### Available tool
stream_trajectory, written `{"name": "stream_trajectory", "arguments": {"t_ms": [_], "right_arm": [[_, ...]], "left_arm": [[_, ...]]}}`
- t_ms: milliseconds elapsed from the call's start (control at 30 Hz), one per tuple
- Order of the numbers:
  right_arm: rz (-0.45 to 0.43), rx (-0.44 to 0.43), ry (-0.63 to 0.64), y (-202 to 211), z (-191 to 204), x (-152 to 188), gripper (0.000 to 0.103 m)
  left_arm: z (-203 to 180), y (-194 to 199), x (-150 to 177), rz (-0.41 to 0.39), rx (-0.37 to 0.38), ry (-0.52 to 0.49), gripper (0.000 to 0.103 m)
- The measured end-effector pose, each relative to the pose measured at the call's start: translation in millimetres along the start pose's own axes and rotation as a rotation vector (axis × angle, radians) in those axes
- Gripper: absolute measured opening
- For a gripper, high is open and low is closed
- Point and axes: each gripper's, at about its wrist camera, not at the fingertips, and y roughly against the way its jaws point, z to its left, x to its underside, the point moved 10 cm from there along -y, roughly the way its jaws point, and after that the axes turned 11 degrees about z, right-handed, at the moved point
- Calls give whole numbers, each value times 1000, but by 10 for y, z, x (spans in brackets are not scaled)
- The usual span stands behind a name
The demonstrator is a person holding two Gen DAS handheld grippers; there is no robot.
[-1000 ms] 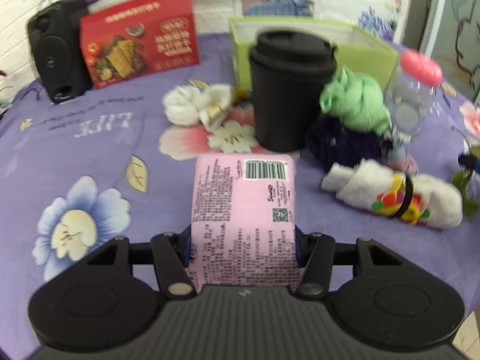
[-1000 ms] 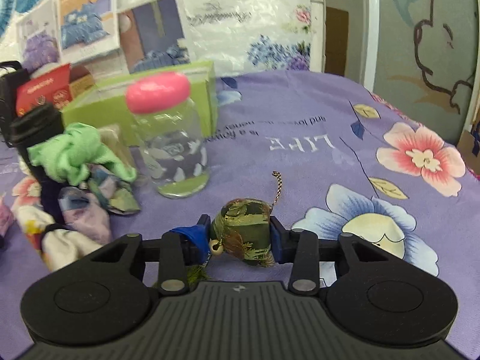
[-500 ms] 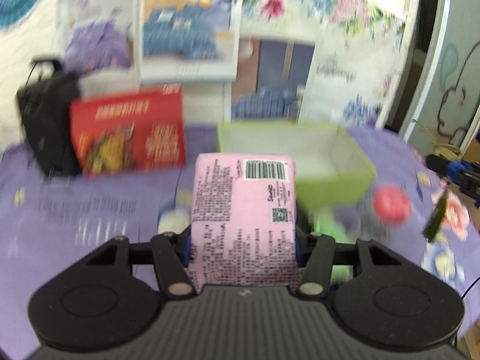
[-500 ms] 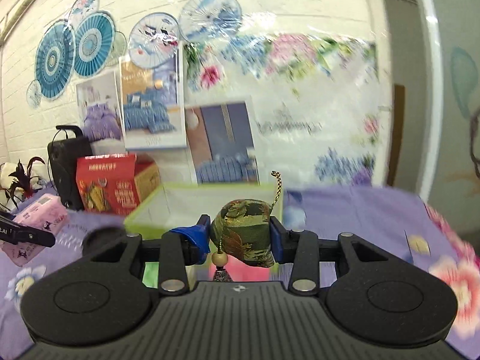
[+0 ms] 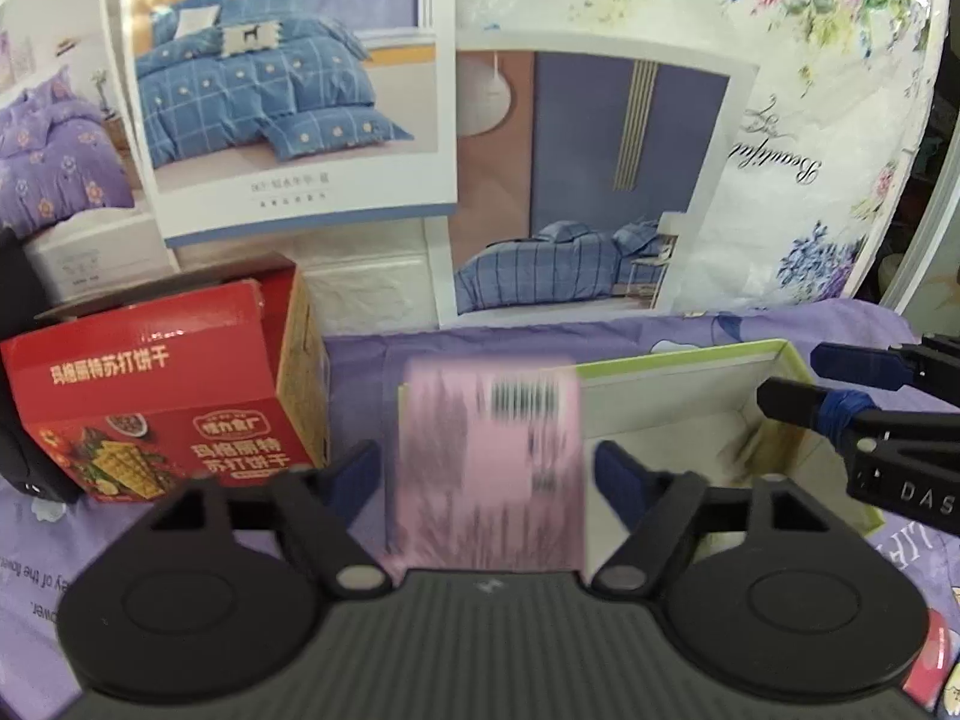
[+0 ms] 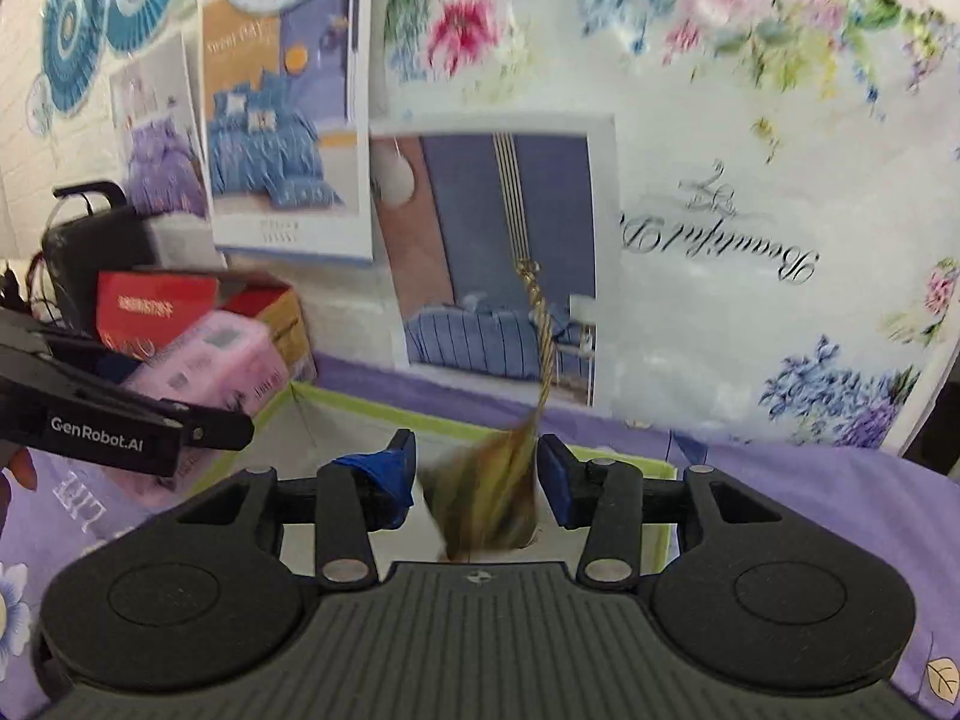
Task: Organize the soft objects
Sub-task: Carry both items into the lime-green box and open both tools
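A pink tissue pack [image 5: 486, 450], blurred, sits between the fingers of my left gripper [image 5: 486, 462]. Its jaws are opening, with a gap on each side of the pack. The pack hangs at the left end of a green box with a white inside [image 5: 678, 360]. My right gripper [image 6: 477, 456] is over the same box [image 6: 372, 405]. Its jaws are opening too, and a green brocade pouch [image 6: 489, 498] is loose and blurred between them, its gold cord trailing upward. Each gripper shows in the other's view, the right gripper [image 5: 798, 375] to the right of the pack.
A red biscuit box [image 5: 162, 408] stands left of the green box, with a black speaker [image 6: 96, 240] behind it. Bedding posters and a flowered sheet cover the wall close behind. A purple flowered cloth [image 5: 360, 354] covers the table.
Both grippers rose from the cluttered table and came over the green box near the wall. Their jaws parted. The pink pack and the pouch, firmly pinched before, now sit loose and blurred.
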Motion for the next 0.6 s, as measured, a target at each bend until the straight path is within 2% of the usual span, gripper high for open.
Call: {"name": "stream_trajectory", "arguments": {"t_ms": [100, 367, 600], "right_arm": [[6, 21, 14, -92, -6, 0, 33], [-33, 32, 25, 6, 36, -65, 40], [-76, 53, 27, 476, 115, 40, 44]], "left_arm": [[-30, -29, -13, -11, -16, -20, 81], [-104, 166, 55, -48, -30, -48, 82], [-156, 637, 224, -100, -36, -50, 83]]}}
